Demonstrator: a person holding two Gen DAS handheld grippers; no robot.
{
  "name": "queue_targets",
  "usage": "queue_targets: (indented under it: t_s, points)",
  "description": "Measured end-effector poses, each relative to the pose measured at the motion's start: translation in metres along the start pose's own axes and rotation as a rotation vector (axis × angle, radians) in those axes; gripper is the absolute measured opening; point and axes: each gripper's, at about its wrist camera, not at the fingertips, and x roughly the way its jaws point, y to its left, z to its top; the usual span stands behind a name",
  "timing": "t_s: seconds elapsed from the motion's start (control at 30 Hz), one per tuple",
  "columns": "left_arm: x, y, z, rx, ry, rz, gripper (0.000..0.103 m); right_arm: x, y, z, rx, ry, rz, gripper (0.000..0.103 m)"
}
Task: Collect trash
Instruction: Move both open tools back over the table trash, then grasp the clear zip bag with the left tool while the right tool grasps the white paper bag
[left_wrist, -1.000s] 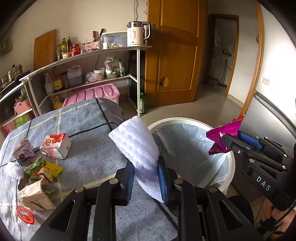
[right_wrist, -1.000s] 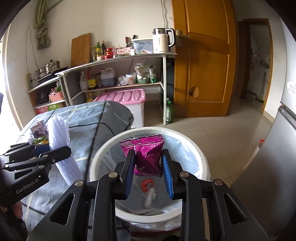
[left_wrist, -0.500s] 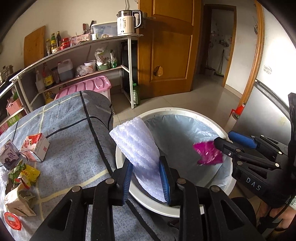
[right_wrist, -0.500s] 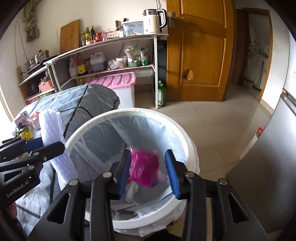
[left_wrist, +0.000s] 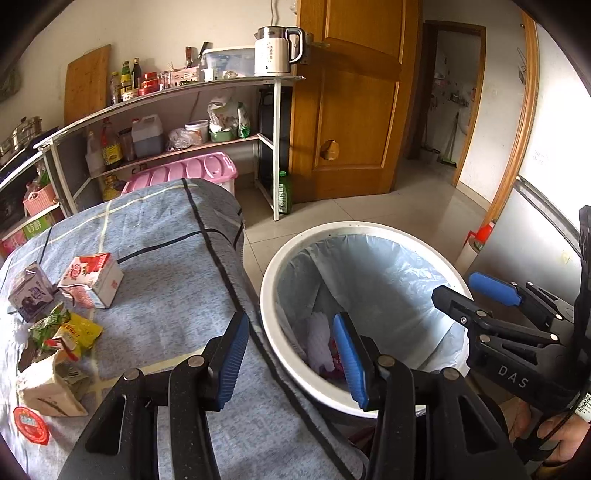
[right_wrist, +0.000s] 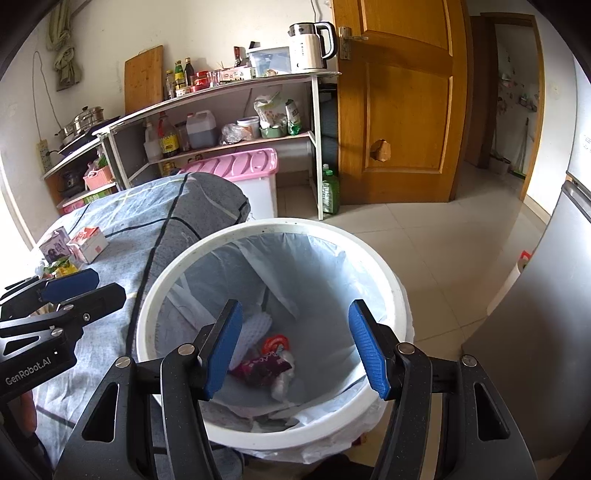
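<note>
the left gripper (left_wrist: 291, 354) hangs over the seam between the cloth-covered tabletop (left_wrist: 155, 258) and the white bin (left_wrist: 364, 227); its fingers (left_wrist: 232, 358) have just been spreading and stand released, with nothing between them. the right gripper (right_wrist: 295, 347) hovers above the bin's mouth, its fingers (right_wrist: 367, 347) also just spread apart and empty.

in the right wrist view the bin's liner (right_wrist: 317, 280) holds the dropped trash at the bottom: a white bubble-textured wrap (right_wrist: 255, 326) at about 10 o'clock of the pile, a magenta snack wrapper (right_wrist: 264, 367) at the centre, a small red-and-white piece (right_wrist: 273, 343) just above it, and a clear crumpled bit (right_wrist: 282, 384) at 5 o'clock.

more trash lies on the tabletop at 9 o'clock in the left wrist view: a red-and-white carton (left_wrist: 92, 278), a purple carton (left_wrist: 31, 295) just beside it, green and yellow wrappers (left_wrist: 64, 330) near them, a torn beige carton (left_wrist: 51, 387) at 8 o'clock, and a red round lid (left_wrist: 31, 430) near the edge.

a person's hand (left_wrist: 554, 435) grips the right gripper's handle at 4 o'clock.
</note>
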Motion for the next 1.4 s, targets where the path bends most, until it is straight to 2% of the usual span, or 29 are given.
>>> queue_targets:
  t_s: [0.4,0.6,0.7,0.8,1.0,1.13,1.4]
  points:
    - [-0.039,0.034,-0.014,-0.06,-0.052,0.037,0.048,-0.018,0.035,0.0,-0.03,-0.033,0.059,0.061]
    - [-0.062,0.067,-0.032,-0.107,-0.075,0.096,0.048,-0.023,0.067,0.001,-0.078,-0.046,0.12,0.061]
    - [-0.075,0.088,-0.042,-0.127,-0.087,0.148,0.049,-0.021,0.086,0.001,-0.109,-0.047,0.163,0.061]
    - [-0.088,0.115,-0.054,-0.17,-0.088,0.187,0.054,-0.018,0.108,0.0,-0.145,-0.039,0.199,0.061]
    - [-0.104,0.167,-0.076,-0.252,-0.073,0.267,0.054,-0.007,0.153,0.0,-0.198,-0.013,0.298,0.061]
    - [-0.109,0.191,-0.089,-0.256,-0.061,0.312,0.056,0.0,0.183,-0.003,-0.249,0.011,0.356,0.061]
    - [-0.106,0.224,-0.109,-0.291,-0.018,0.31,0.059,0.02,0.235,-0.002,-0.319,0.079,0.498,0.061]
